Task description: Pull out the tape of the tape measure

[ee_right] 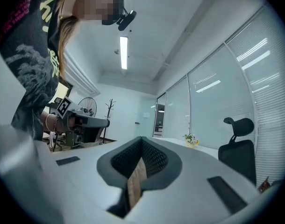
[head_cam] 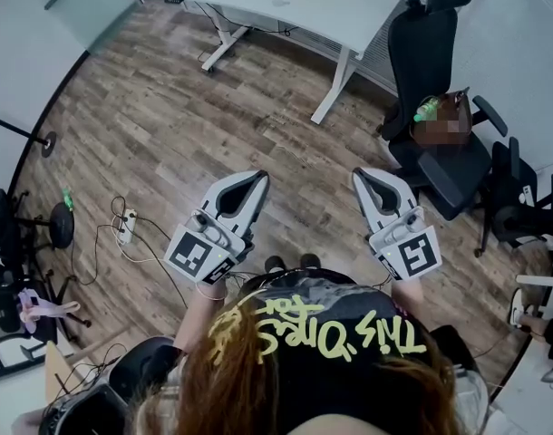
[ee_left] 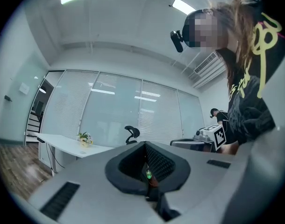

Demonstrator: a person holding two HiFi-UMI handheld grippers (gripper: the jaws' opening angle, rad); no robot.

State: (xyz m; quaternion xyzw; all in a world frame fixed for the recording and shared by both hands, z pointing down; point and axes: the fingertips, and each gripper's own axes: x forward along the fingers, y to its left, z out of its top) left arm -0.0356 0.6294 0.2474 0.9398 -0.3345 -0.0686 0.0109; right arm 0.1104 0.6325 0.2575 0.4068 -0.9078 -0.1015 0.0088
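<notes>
Wood floor (head_cam: 168, 125); left gripper (head_cam: 261, 178), right gripper (head_cam: 358, 176) closed, empty (yellow shirt lettering (head_cam: 324, 330), inverted).

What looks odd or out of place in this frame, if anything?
No tape measure shows in any view. The left gripper and right gripper are both shut and empty, held over the wood floor.
</notes>
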